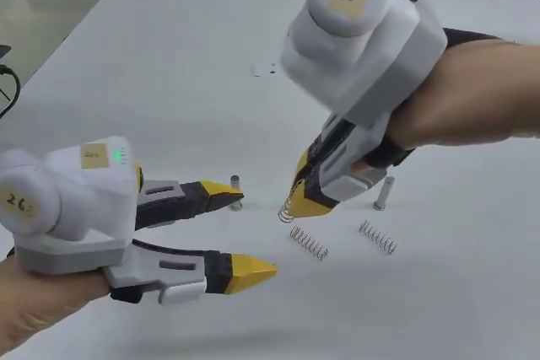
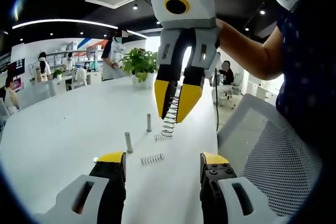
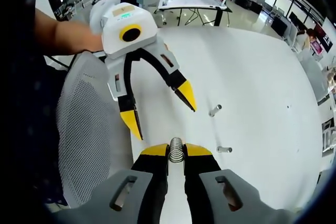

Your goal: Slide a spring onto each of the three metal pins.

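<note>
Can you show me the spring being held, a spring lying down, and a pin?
held spring [image 3: 177, 149], right gripper view, top coils.
lying spring [image 1: 309, 244], head view, middle coils.
pin [image 1: 383, 194], head view, its shaft.

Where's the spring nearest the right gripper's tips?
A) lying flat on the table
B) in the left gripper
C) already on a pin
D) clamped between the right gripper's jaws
D: the spring sits pinched between the yellow tips of the right gripper, while the left gripper is open and holds nothing.
</note>
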